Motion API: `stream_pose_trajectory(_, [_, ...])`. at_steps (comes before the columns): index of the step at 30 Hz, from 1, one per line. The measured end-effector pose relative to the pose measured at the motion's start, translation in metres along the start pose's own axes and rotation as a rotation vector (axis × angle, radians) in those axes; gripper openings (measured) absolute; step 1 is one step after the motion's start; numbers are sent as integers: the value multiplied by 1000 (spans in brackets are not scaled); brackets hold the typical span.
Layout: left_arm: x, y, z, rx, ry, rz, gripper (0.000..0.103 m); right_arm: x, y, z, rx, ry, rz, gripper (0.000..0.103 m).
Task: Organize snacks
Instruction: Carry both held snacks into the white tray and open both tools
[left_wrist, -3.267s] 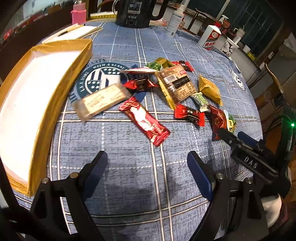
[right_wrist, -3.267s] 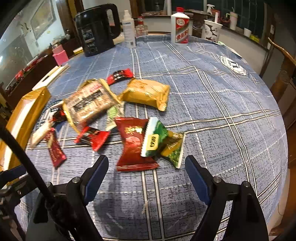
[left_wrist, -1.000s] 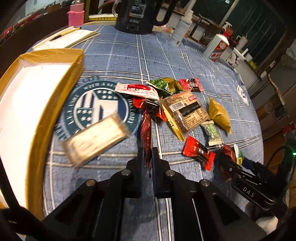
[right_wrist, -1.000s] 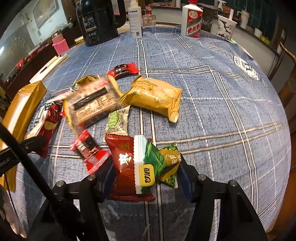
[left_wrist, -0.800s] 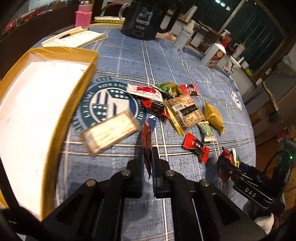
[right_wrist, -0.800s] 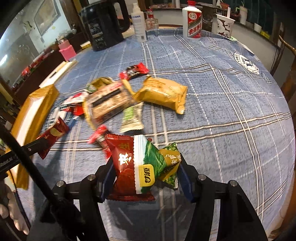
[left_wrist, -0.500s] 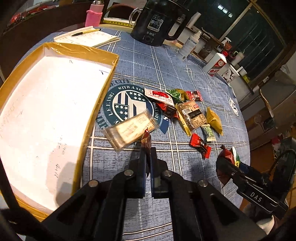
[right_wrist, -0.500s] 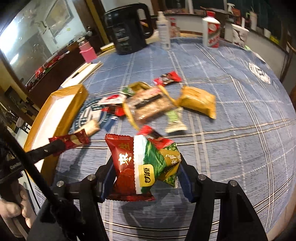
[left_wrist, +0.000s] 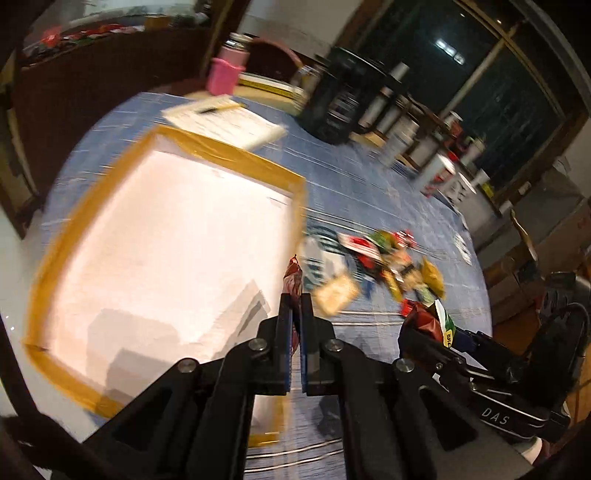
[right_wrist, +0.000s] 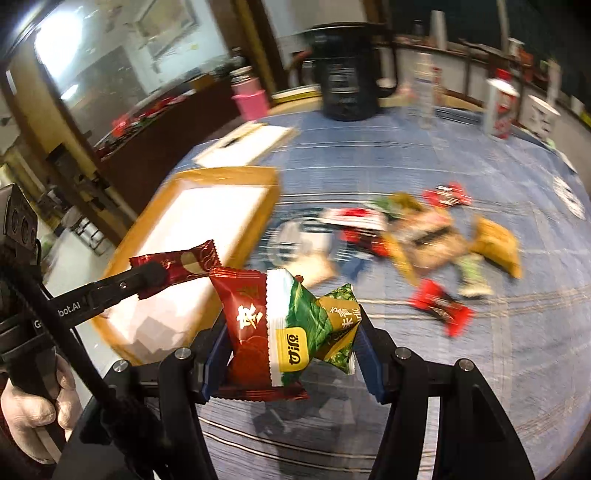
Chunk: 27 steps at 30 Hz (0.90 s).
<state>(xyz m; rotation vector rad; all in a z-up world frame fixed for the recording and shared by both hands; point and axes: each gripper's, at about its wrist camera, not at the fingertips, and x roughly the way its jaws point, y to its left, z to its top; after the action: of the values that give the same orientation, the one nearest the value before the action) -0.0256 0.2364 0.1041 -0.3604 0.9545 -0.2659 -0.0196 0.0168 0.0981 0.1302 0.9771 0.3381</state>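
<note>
**Snacks held over the box edge, the rest loose on the tabletop**

Snacks lie in a loose scatter (right_wrist: 417, 236) on the blue checked tabletop (right_wrist: 517, 332): red, yellow, green and clear wrappers, all blurred, well apart from the shallow cardboard box with yellow-taped walls and a white floor (left_wrist: 236, 162). That box sits at the left of the tabletop, and its white floor looks bare, with only grey shadows on it, though the blur makes small things hard to rule out.

The left gripper (left_wrist: 295, 306) has its jaws pressed almost together on a slim dark red snack wrapper (left_wrist: 293, 275), which stands up out of the fingertips just beside the box's right wall. In the right wrist view the same wrapper (right_wrist: 177, 264) sticks out sideways from the left gripper (right_wrist: 149, 275) above the box floor, and a gloved hand (right_wrist: 37, 406) grips that tool's handle.

The right gripper (right_wrist: 291, 354) stands about half wide, its blue pads clamped on a bunch of packets: a red pouch with white characters (right_wrist: 245, 317), a green and white packet with a yellow label (right_wrist: 293, 325) and a small green and gold packet (right_wrist: 341, 314). The bunch hangs clear of the tabletop, near the box's right wall.
</note>
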Motion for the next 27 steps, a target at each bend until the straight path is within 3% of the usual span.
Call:
stream_pose_trajectory(5, [-9,53,2,-64,-8,61,4,36,56,10,-50,57,84,61])
stream_pose_trajectory(12, [-10,103,1,-115,11,89,4,81,112,9,-129,130,99,61])
stream_pose_trajectory(27, [-14,132,10,-141,45,49,7,110,151,-5,-209,159,24,62])
